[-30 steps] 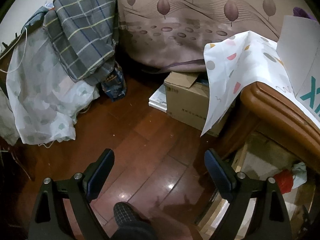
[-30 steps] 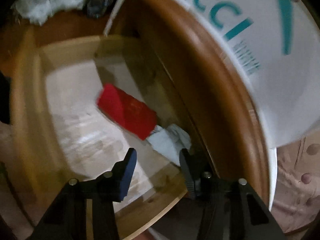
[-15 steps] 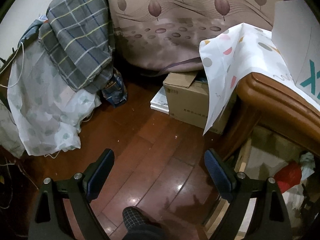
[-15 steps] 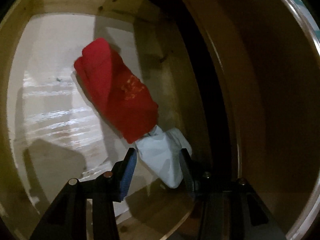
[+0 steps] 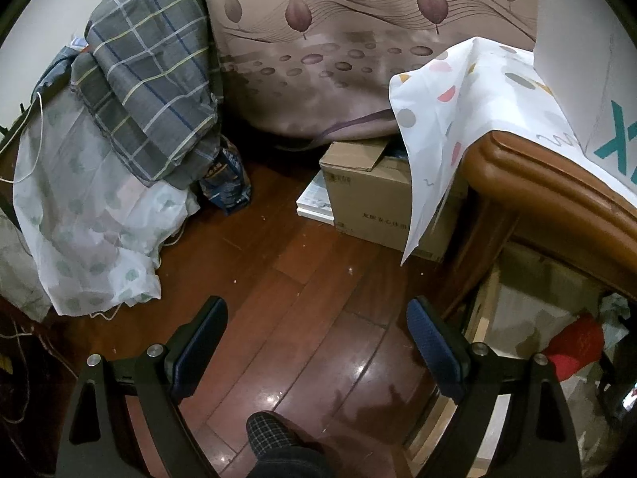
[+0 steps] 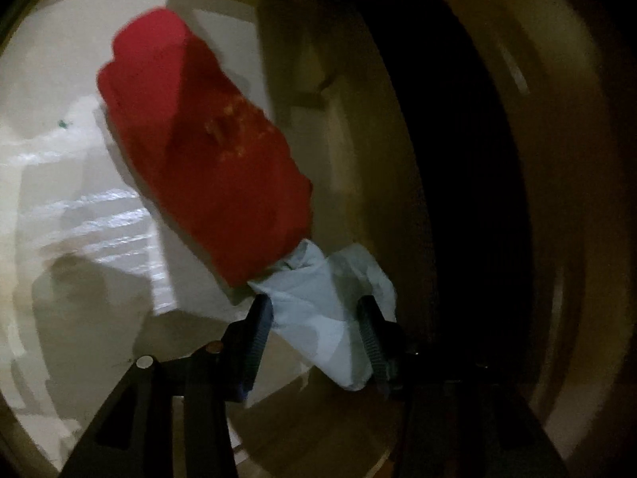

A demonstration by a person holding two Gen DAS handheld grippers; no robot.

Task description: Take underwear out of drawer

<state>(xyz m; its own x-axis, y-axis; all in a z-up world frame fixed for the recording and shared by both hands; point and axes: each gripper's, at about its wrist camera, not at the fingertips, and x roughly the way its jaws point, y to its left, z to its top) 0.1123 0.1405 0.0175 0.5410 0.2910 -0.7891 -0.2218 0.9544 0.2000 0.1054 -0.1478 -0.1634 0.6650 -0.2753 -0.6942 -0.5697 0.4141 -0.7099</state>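
Note:
In the right wrist view, red underwear (image 6: 207, 159) and a pale blue garment (image 6: 326, 306) lie in the open wooden drawer (image 6: 71, 167). My right gripper (image 6: 314, 318) is inside the drawer, its jaws open on either side of the pale blue garment, not closed on it. In the left wrist view, my left gripper (image 5: 314, 342) is open and empty above the wooden floor. The drawer (image 5: 517, 306) shows at the lower right with the red underwear (image 5: 577, 346) in it.
A cardboard box (image 5: 378, 203) stands on the floor beside the wooden cabinet top (image 5: 549, 183), which carries a spotted cloth (image 5: 458, 99). A plaid blanket (image 5: 151, 79) and white sheet (image 5: 87, 231) hang at left. A slippered foot (image 5: 274, 434) is below.
My right gripper has moved down into the drawer until its jaws straddle the pale blue garment. The left gripper has drifted slightly; it stays open.

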